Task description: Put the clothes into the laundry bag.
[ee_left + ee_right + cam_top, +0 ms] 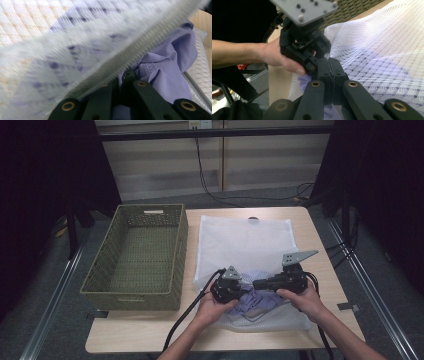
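Note:
A white mesh laundry bag (pixel 245 240) lies flat on the table, its mouth toward the person. A crumpled purple garment (pixel 260 300) sits half inside that mouth. My left gripper (pixel 241 291) reaches into the opening, and in the left gripper view its jaws (pixel 126 75) are shut on the purple cloth (pixel 170 65), with the bag's zipper edge (pixel 125 57) raised across them. My right gripper (pixel 256 284) points left toward the other one. Its jaws (pixel 329 61) are pressed together at the rim of the mesh (pixel 382 45), with purple cloth (pixel 305 80) just beneath.
An empty woven olive basket (pixel 181 250) stands to the left of the bag, almost touching it. Bare tabletop (pixel 150 335) runs along the front edge. Black cables trail from both grippers off the near side. Dark curtains flank the table.

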Tool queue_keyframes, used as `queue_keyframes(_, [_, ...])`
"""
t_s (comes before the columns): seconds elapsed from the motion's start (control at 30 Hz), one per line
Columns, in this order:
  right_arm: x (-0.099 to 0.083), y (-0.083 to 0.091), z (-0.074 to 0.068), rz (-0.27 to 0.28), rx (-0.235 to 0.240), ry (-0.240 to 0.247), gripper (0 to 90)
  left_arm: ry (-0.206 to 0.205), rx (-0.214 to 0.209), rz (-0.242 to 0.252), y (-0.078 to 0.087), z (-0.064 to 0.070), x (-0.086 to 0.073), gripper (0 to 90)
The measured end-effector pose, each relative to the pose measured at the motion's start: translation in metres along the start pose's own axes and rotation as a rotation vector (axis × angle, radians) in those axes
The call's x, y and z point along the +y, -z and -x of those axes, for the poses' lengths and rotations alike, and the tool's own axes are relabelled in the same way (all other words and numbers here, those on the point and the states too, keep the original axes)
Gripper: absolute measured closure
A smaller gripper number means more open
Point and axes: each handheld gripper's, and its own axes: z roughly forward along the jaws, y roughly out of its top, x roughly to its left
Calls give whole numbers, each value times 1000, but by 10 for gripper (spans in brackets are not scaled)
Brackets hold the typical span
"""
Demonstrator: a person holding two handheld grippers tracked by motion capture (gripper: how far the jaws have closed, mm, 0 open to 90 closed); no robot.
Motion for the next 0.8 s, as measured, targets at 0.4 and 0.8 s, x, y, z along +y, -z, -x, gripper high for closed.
queue_keyframes(0.4, [-21,-12,2,-85,9,-15,886,24,-12,6,2,-2,-1,877])
queue_keyframes(0.8, [-28,-21,13,-127,-39,-14,828,23,12,-18,36,1,4,546])
